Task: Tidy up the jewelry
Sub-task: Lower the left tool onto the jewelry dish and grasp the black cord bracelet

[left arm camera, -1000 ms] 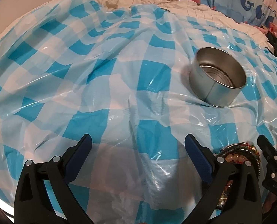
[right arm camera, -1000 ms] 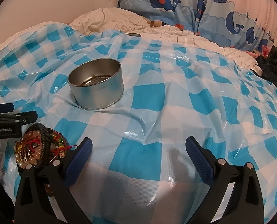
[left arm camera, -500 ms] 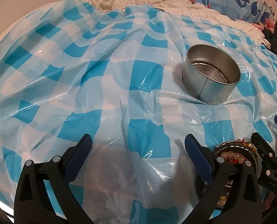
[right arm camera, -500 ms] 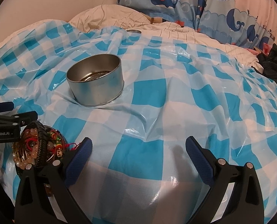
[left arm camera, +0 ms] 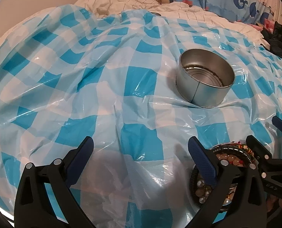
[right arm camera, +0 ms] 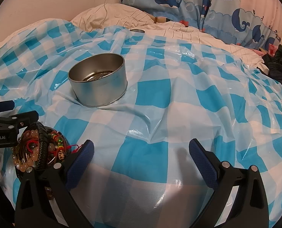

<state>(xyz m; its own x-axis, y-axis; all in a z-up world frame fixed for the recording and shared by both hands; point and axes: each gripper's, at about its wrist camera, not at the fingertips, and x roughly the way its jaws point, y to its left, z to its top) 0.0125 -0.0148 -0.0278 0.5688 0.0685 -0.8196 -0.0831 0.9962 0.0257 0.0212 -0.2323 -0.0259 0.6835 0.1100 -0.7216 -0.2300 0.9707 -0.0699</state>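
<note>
Between your grippers, jewelry pile point(right arm camera: 40, 148) is sitting untouched; left gripper point(left arm camera: 141, 148) and right gripper point(right arm camera: 141, 148) are gaping wide, empty. Next: grab pcs, drop into tin point(right arm camera: 99, 81).

Free room: wide bare checked sheet point(right arm camera: 179, 98) right of the tin point(right arm camera: 98, 83).
Obstacles: tin mid-sheet; bracelet pile point(right arm camera: 40, 148) near it.

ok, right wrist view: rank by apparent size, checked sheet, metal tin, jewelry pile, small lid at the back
1. checked sheet, fills most of the frame
2. metal tin
3. jewelry pile, looks close to the tin in size but sits nearer the camera and is partly hidden, so unsure
4. small lid, far back, smallest
</note>
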